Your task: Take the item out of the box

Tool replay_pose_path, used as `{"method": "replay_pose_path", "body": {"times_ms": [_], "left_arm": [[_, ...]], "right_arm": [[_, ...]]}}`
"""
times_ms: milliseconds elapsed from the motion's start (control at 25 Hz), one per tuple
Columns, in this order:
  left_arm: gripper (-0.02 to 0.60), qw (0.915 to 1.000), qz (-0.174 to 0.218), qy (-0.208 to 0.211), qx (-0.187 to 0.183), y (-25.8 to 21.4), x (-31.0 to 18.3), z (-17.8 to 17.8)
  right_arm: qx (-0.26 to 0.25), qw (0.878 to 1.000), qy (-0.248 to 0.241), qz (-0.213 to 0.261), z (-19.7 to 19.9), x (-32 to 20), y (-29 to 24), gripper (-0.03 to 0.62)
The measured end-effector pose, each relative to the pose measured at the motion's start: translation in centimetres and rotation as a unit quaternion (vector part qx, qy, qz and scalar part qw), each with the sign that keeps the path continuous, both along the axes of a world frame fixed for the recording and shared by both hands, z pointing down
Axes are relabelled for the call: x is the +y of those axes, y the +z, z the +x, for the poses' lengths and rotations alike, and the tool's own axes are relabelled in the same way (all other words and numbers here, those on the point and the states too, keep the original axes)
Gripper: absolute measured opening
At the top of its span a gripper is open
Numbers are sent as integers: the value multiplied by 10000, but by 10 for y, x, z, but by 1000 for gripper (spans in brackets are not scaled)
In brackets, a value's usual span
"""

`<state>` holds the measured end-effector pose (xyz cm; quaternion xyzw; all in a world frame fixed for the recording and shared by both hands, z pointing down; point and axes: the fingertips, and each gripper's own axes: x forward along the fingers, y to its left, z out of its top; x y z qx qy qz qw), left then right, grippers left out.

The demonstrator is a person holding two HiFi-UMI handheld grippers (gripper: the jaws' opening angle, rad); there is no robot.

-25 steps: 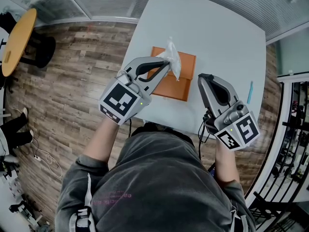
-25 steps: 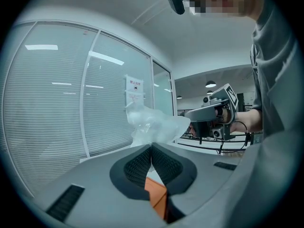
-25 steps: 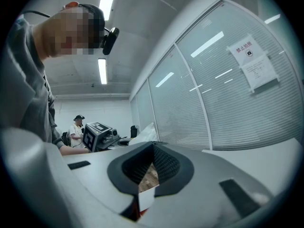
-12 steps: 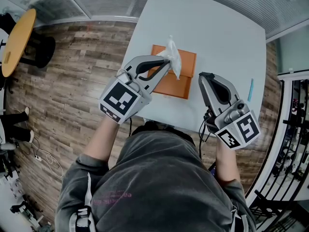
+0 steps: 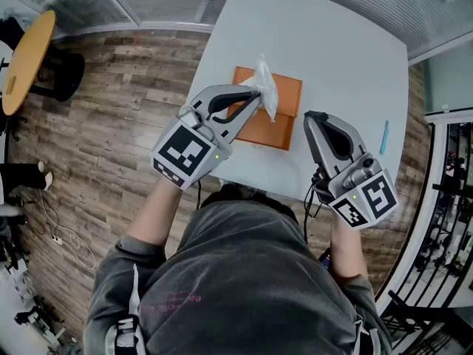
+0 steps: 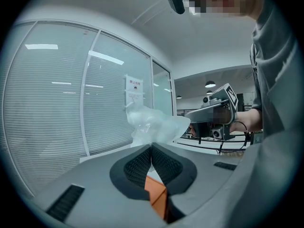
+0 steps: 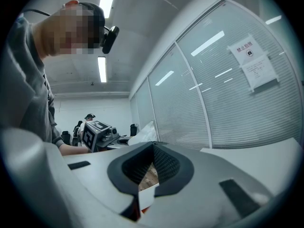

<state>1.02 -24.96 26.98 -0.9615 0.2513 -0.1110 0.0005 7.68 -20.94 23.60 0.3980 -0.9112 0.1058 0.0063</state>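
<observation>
Pinching a crumpled clear plastic bag (image 5: 265, 86) just above the flat orange cardboard box (image 5: 275, 130), the left gripper (image 5: 257, 97) clamps tight; just right of that box, the right gripper (image 5: 309, 117) hangs closed, empty.

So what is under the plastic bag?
The orange box lies under the bag, on the table. The bag and left gripper cover part of it, so its inside cannot be seen.

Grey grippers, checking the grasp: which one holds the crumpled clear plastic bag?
The left gripper: its jaws pinch the crumpled clear plastic bag over the flat orange box. The right gripper is shut on nothing, off beside the box.
</observation>
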Motion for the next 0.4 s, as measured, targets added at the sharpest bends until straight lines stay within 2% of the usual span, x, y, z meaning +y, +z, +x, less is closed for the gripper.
{"method": "replay_pose_path", "body": {"times_ms": [400], "left_arm": [[12, 10000, -11, 4, -9, -3, 0, -7]], "right_arm": [[16, 10000, -26, -25, -8, 0, -3, 3]]}}
